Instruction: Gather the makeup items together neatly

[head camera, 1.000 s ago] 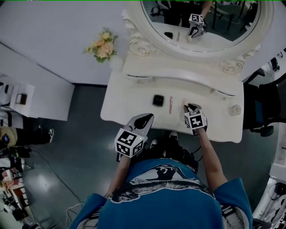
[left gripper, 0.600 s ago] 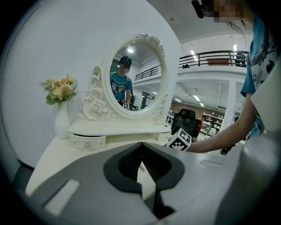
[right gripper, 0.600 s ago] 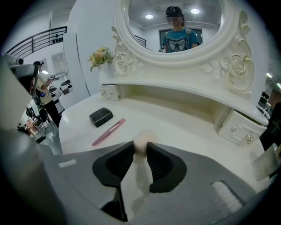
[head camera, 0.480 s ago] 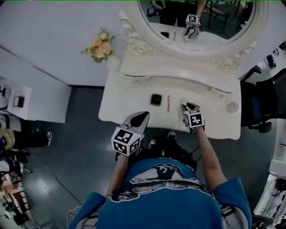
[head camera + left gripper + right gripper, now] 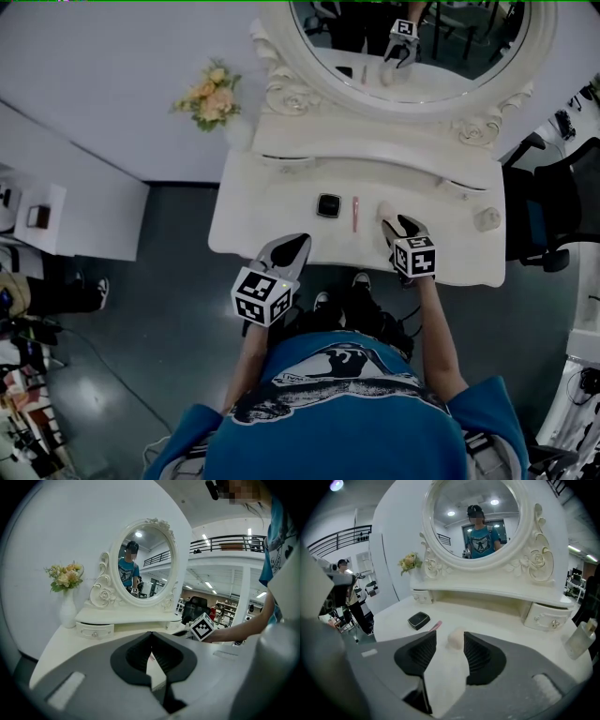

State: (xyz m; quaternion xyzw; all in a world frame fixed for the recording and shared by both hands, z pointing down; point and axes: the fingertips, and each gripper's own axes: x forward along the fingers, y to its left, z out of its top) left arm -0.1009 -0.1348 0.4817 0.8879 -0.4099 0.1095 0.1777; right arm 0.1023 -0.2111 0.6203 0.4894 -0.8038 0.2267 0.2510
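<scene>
The makeup items were seen lying in a short row near the middle of the white dressing table (image 5: 255, 202). A black compact (image 5: 329, 205) was placed at the left, a slim pink stick (image 5: 355, 213) beside it but apart from it, and a pale sponge (image 5: 385, 211) at the right end.

The right gripper (image 5: 398, 225) was held over the table's front half, tilted downward, with its jaws parted to a middling width. They had just been opening. In the right gripper view the sponge (image 5: 456, 639) was seen at the tips of the right gripper (image 5: 450, 637), resting on the table and not pressed by the pads. It lay closer to the right-hand jaw, though whether it touched that jaw could not be told. The pink stick (image 5: 436, 625) and the compact (image 5: 418, 619) were seen beyond the left-hand jaw.

The left gripper (image 5: 302, 244) was held at the table's front edge, partly over the floor. In its own view the left gripper (image 5: 150, 634) was closed, its tips met and nothing was between them.

Bare tabletop was left to the left of the compact as far as the curved left edge. More was left to the right of the sponge, where only a small pale bottle (image 5: 486, 218) stood near the right edge. Behind the row, the space was bounded by a raised shelf with small drawers (image 5: 546, 616) under the oval mirror (image 5: 412, 47). A vase of flowers (image 5: 211, 94) stood at the far left corner, well apart from the items.
</scene>
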